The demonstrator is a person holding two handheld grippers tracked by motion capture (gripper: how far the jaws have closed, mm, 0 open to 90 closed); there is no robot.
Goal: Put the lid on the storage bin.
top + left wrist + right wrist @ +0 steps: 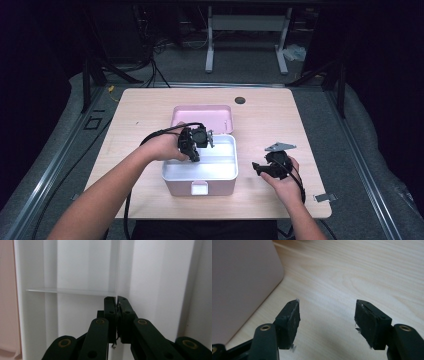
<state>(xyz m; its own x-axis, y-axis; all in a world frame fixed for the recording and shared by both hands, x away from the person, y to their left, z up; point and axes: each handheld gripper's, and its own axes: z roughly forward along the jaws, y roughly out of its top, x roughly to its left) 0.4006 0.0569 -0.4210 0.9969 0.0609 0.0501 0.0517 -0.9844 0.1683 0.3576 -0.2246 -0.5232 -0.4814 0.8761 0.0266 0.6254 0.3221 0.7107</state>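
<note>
Nowhere legible writing: plain pink box (pixel 199 188) (white divider (pixel 72 291) inside)

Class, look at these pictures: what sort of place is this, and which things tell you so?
Probably a lab or workshop: a lone wooden table on grey floor, cables and metal frames behind, dark surroundings.
</note>
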